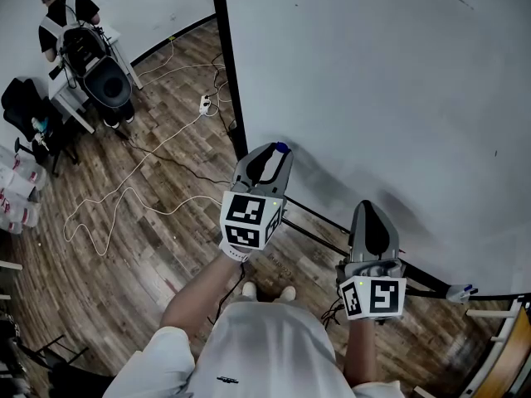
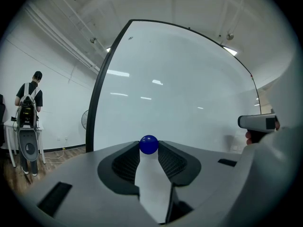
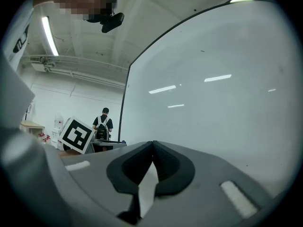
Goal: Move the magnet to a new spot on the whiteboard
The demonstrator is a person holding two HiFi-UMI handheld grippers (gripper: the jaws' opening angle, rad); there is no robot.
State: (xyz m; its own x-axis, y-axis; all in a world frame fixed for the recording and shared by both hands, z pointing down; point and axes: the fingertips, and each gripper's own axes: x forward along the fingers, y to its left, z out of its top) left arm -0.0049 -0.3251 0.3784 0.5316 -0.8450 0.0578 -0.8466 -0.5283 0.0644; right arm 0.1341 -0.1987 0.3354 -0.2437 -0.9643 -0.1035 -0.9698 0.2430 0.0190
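A small blue ball magnet sits pinched between the tips of my left gripper, which is shut on it. In the head view the magnet shows at the front of the left gripper, held close to the lower left part of the big whiteboard; whether it touches the board I cannot tell. My right gripper hangs lower and to the right, also facing the board. Its jaws meet at the tips with nothing between them. The whiteboard fills most of both gripper views.
The whiteboard's black frame post runs down to the wooden floor, where white cables and a power strip lie. A person stands at a desk with a cart at the far left. A dark chair stands beside them.
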